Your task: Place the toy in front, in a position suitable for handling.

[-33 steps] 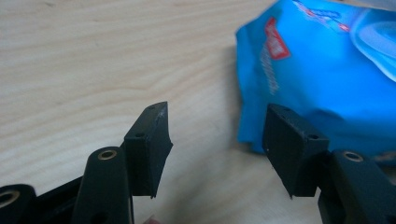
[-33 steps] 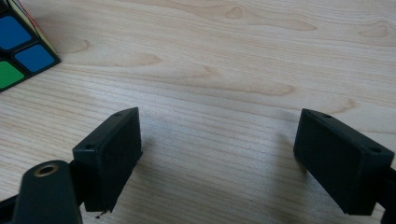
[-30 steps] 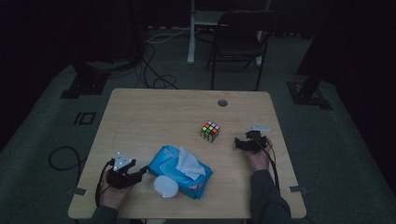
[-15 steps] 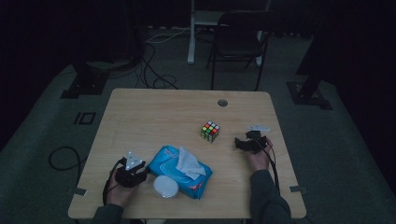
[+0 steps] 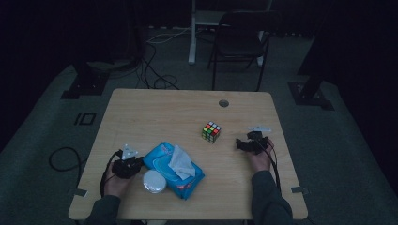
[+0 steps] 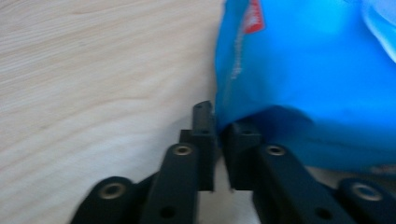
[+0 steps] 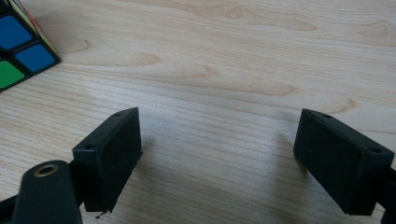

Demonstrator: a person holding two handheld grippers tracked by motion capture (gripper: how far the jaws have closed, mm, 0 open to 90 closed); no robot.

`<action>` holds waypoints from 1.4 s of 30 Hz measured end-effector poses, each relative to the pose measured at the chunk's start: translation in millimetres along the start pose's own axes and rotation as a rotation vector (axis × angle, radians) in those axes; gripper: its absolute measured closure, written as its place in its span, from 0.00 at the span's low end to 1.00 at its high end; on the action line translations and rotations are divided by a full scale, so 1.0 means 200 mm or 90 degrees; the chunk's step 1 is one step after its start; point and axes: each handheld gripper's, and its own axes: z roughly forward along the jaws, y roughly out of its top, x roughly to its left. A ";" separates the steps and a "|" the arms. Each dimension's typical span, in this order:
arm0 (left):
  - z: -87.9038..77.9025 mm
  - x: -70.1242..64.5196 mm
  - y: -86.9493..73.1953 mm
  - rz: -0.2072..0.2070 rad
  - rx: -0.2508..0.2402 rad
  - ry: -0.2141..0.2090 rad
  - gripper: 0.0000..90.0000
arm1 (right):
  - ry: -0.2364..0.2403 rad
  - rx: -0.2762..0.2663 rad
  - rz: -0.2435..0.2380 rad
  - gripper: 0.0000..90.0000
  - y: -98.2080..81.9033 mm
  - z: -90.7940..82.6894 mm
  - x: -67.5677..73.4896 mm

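- L gripper (image 5: 126,164) at near-left of table (image 5: 155,112), in the person's left hand (image 5: 114,180). Jaws have just been closing; now nearly together w/ a thin edge of the blue wipes pack (image 5: 172,168) pinched between the pads at its left corner (left gripper view: pack (image 6: 308,84) bulges up just past the tips (image 6: 217,140)).
- White round lid (image 5: 154,181) lies against the pack's near edge, just right of L gripper.
- White wipe (image 5: 180,161) sticks up out of the pack's top opening.
- R gripper (image 5: 251,144) at right side of table, resting low, jaws spread wide, nothing between them, bare wood only (image 7: 217,154).
- Rubik's cube (image 5: 211,131) near centre, a bit left of R gripper, apart from it; its corner (image 7: 21,42) shows past the R jaws.
- Round hole (image 5: 224,102) in tabletop near far edge.
- Dark chair (image 5: 241,42) on the floor beyond the table.
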 end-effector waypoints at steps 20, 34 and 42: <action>0.26 0.45 0.25 -0.137 0.012 0.001 0.56 | 0.001 0.000 -0.001 0.16 0.00 0.00 0.00; -0.17 0.34 0.14 -0.130 -0.075 0.083 0.53 | 0.014 0.000 -0.015 0.16 0.00 0.00 0.01; -0.33 0.07 0.29 -0.066 -0.132 0.057 0.64 | 0.021 -0.006 -0.021 0.24 0.00 -0.01 0.02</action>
